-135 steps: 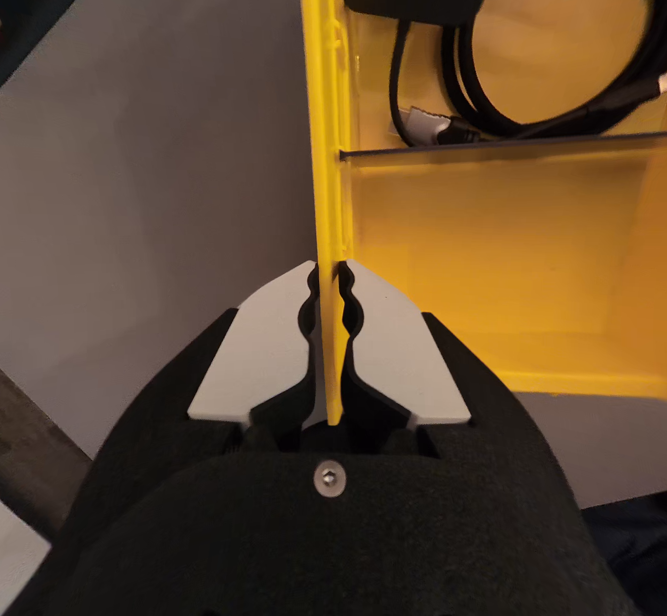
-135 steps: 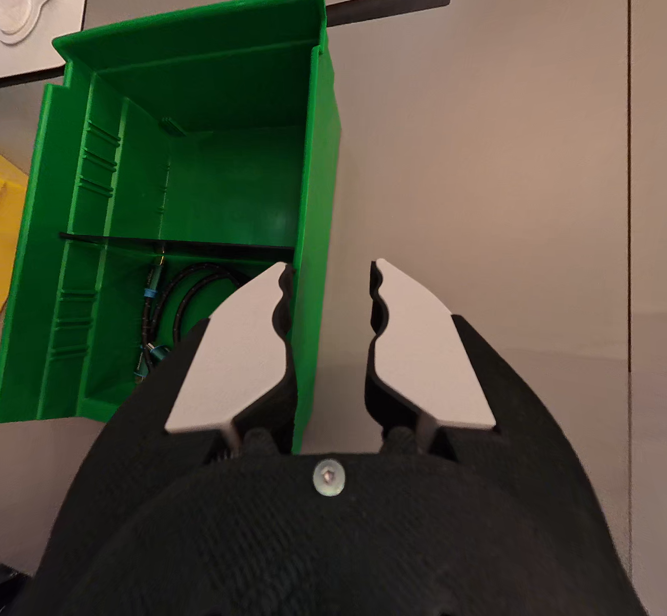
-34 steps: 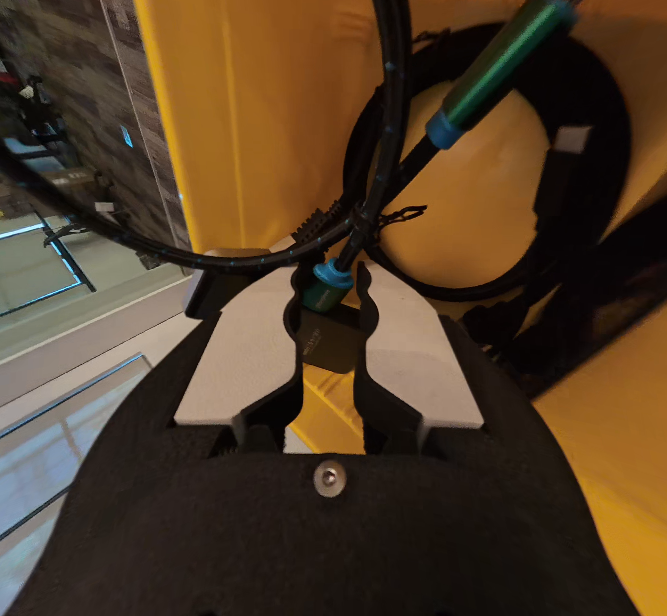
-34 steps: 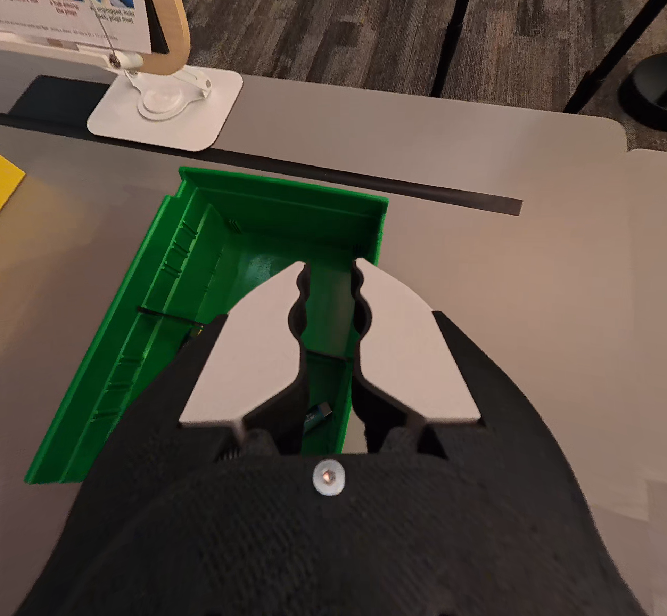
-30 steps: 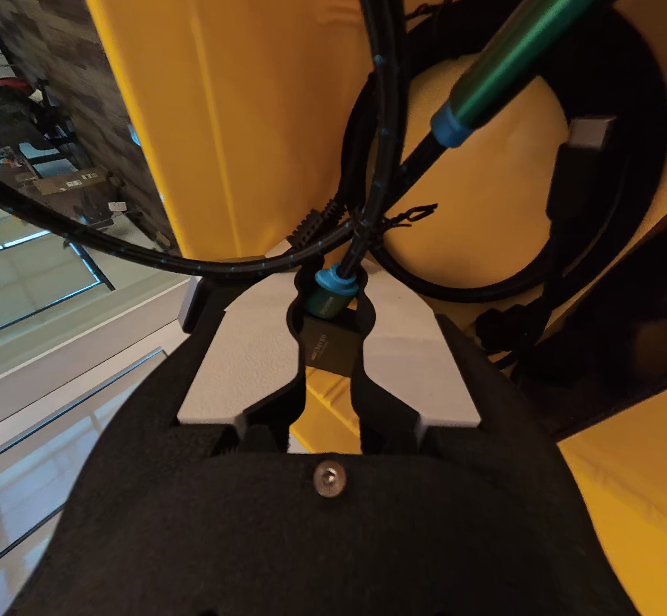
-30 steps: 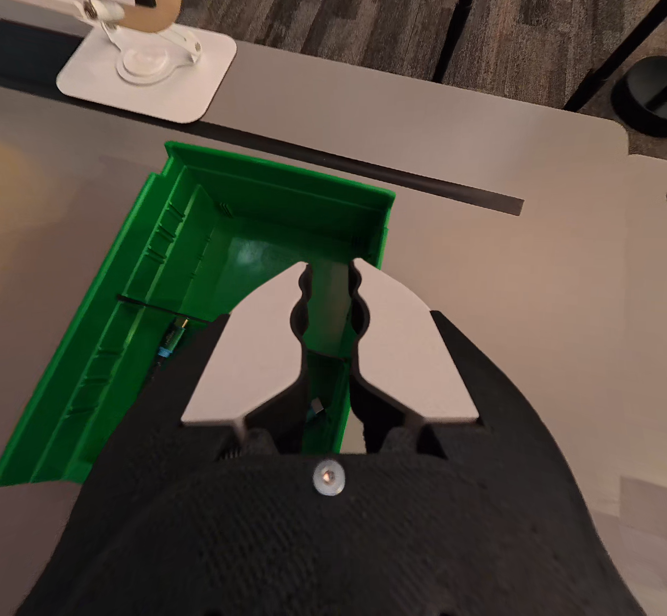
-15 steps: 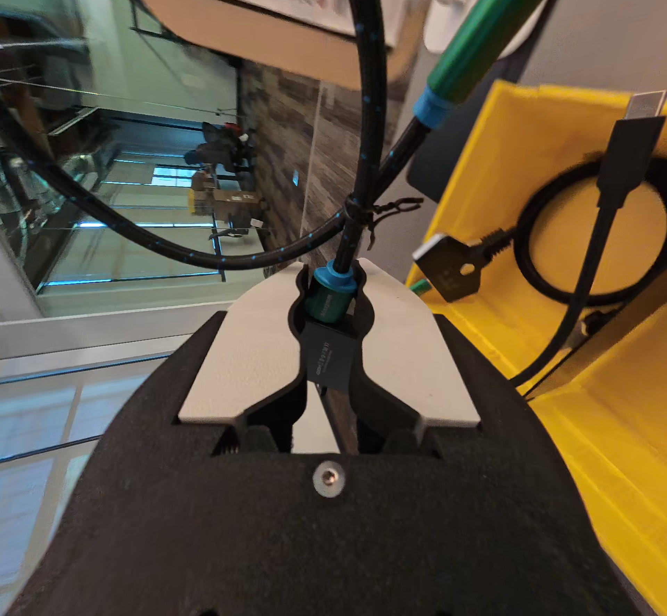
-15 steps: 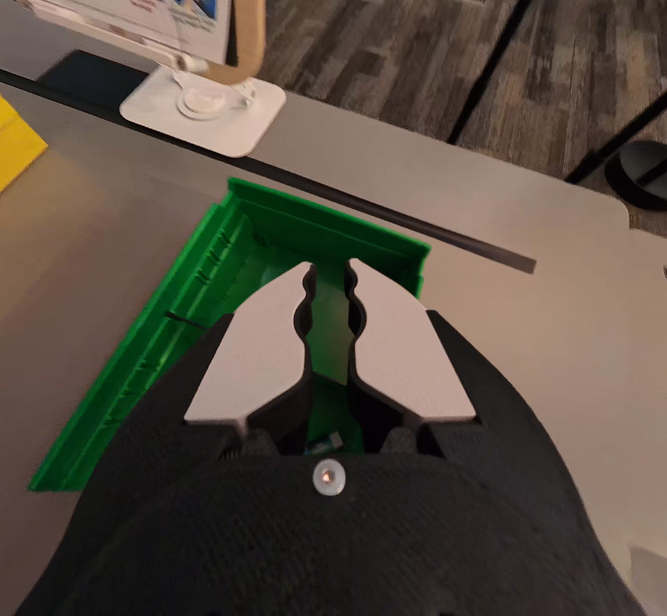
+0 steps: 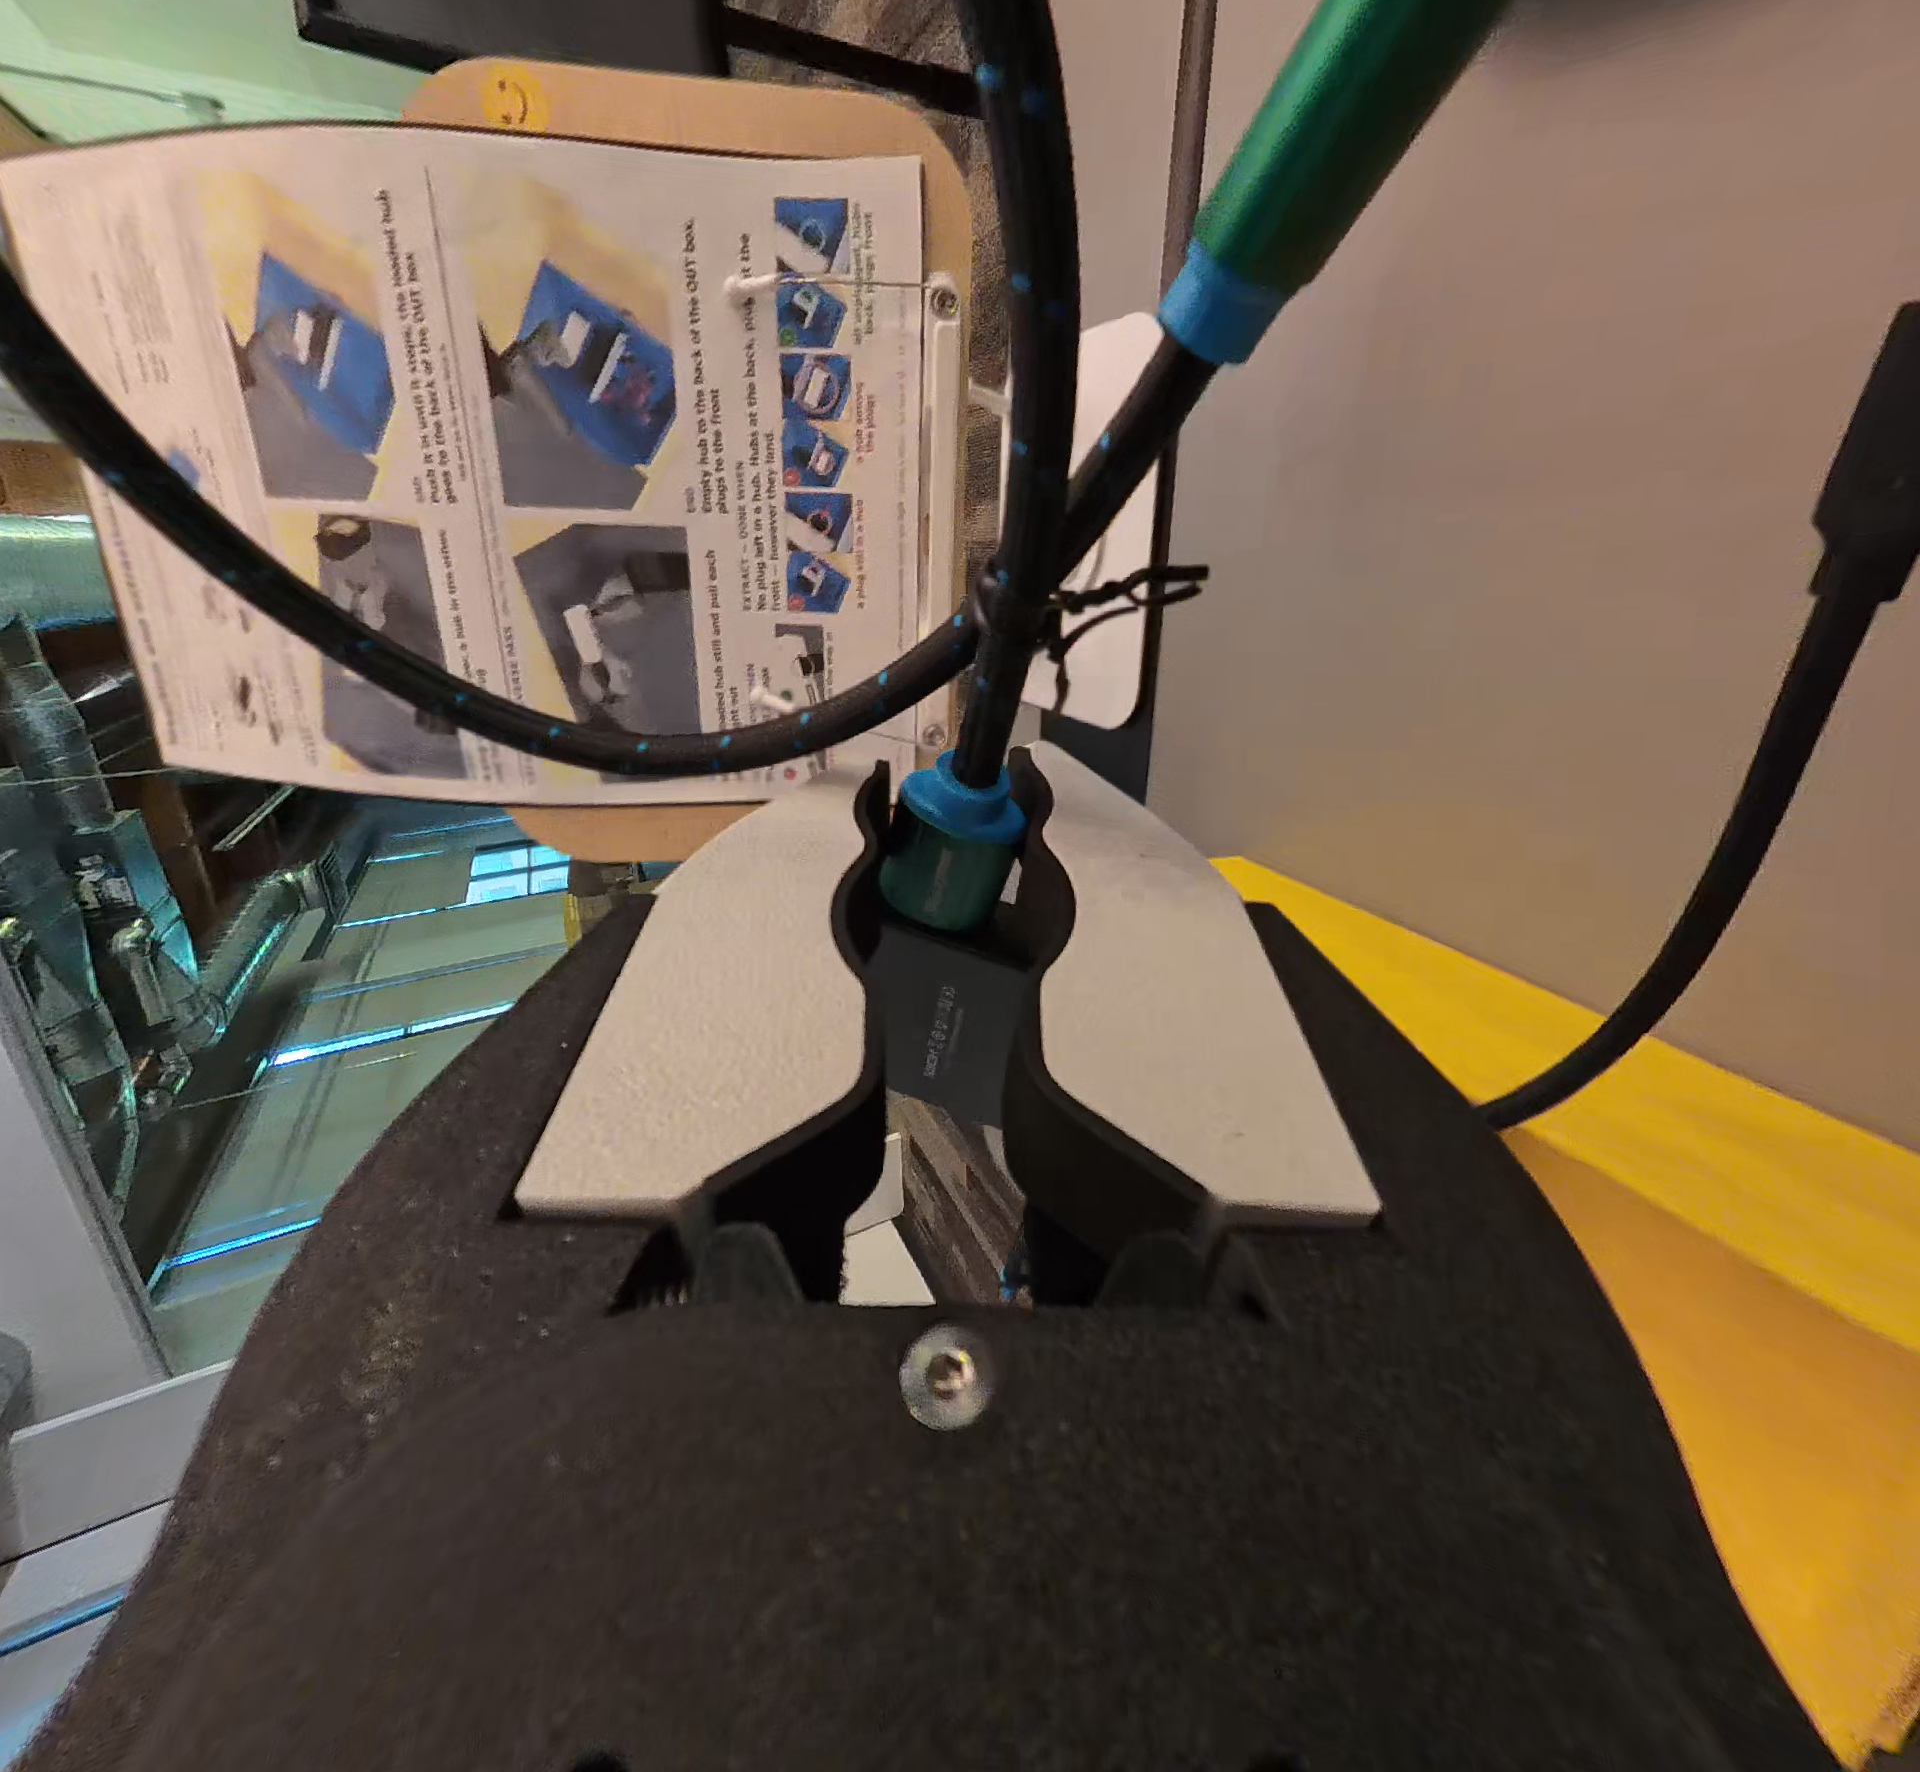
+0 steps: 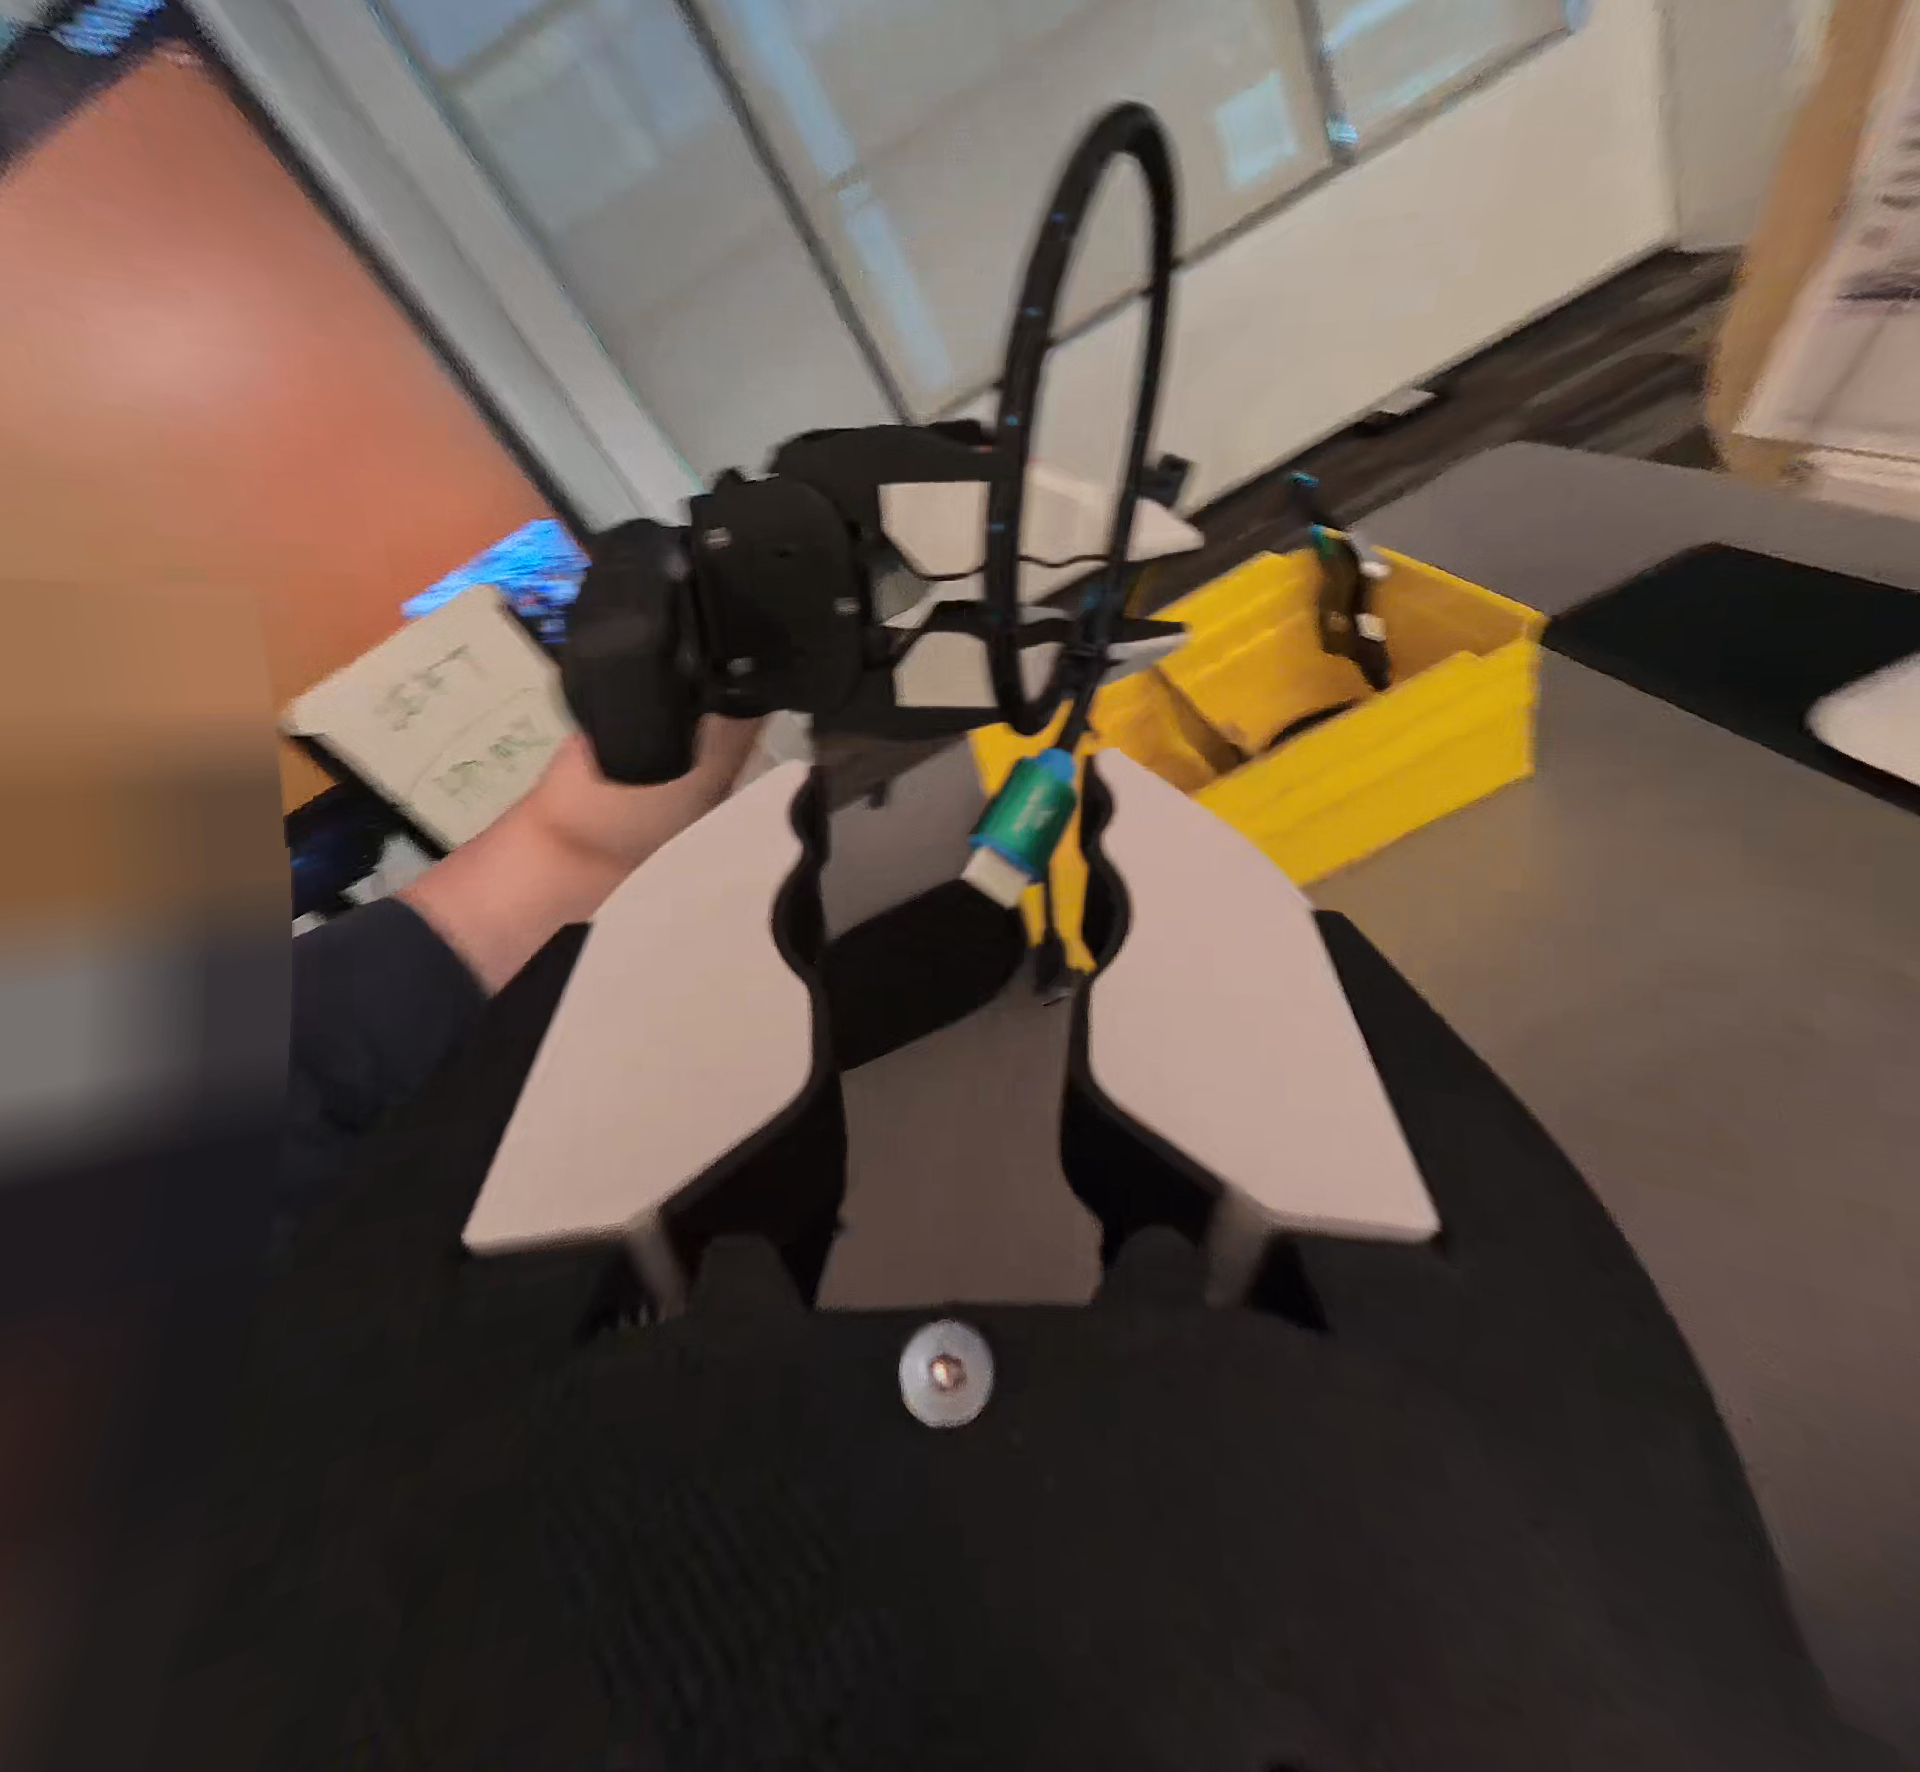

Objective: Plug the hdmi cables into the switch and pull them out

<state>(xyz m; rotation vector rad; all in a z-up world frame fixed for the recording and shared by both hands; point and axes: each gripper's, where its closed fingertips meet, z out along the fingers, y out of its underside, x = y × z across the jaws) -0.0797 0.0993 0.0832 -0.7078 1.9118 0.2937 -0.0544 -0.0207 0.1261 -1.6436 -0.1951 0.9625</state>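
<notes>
The left tongs [image 9: 948,823] grip the green plug [image 9: 943,855] of a black braided cable [image 9: 1023,288], held up above the yellow bin [image 10: 1382,735] on the grey tabletop [image 10: 1621,995]. The cable's loop is tied, and its other green plug [image 10: 1023,813] dangles free. The right tongs [image 10: 948,849] are open and empty, near that plug.

An office-like workroom is suggested by glass partition walls [image 10: 727,164], a grey counter [image 10: 1662,943], and an instruction sheet [image 9: 520,455] ahead of the tool.
</notes>
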